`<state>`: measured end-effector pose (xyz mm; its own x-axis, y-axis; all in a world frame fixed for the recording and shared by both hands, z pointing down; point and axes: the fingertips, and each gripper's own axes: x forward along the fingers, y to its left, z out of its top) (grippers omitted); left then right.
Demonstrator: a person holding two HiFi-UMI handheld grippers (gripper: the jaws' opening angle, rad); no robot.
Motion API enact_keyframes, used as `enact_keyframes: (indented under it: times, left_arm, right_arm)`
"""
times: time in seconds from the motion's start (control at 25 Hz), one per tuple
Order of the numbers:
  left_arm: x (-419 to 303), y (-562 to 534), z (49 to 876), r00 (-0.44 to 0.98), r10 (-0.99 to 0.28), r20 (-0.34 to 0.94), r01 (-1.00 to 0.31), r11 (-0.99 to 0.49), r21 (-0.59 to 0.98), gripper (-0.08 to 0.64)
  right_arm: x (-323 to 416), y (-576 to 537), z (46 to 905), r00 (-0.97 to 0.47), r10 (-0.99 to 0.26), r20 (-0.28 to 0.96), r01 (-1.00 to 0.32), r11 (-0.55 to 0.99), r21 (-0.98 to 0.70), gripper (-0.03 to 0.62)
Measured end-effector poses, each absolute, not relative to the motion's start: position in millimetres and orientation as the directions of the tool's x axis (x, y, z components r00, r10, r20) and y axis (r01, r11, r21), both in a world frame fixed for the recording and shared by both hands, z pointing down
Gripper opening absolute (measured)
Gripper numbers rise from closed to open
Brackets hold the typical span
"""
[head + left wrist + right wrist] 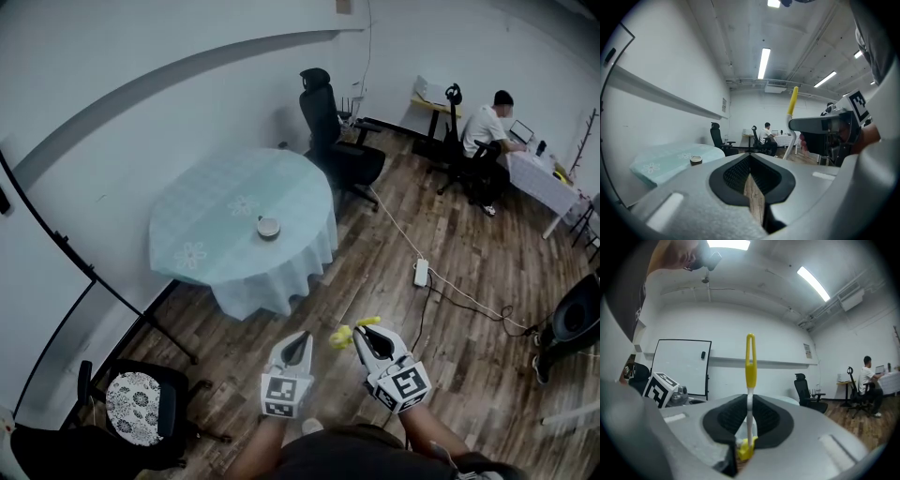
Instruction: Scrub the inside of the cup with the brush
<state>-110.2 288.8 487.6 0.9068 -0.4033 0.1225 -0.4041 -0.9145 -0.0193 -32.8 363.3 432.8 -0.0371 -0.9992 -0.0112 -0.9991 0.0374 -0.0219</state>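
right tool [364, 337] clamped on the brush [750, 364], left tool [298, 343] closed and empty, both well apart from the cup [269, 228] standing ahead on the round table [206, 234]

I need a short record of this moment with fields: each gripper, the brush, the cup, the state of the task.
left gripper: shut, holds nothing
right gripper: shut on the brush
brush: yellow and white, sticks out forward past the gripper
cup: on the round table, far from both grippers
task state: scrubbing not yet begun
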Motion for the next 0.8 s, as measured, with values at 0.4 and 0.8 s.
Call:
enact_keyframes:
  times: [0.4,0.8]
  left_arm:
    - [-123.8,271.1,492.6,0.907,-0.404,0.122,-0.408,-0.913,0.015,0.0]
    - [-99.5,235.7,488.9,0.882,-0.454,0.123,-0.461,-0.887,0.029,0.0]
  right_arm:
    - [-44.3,341.0,435.6,-0.033,-0.999,0.003,-0.999,0.032,-0.024,0.035]
    - [-7.8,308.0,433.7,-0.047,-0.999,-0.003,-0.998,0.048,-0.043,0.035]
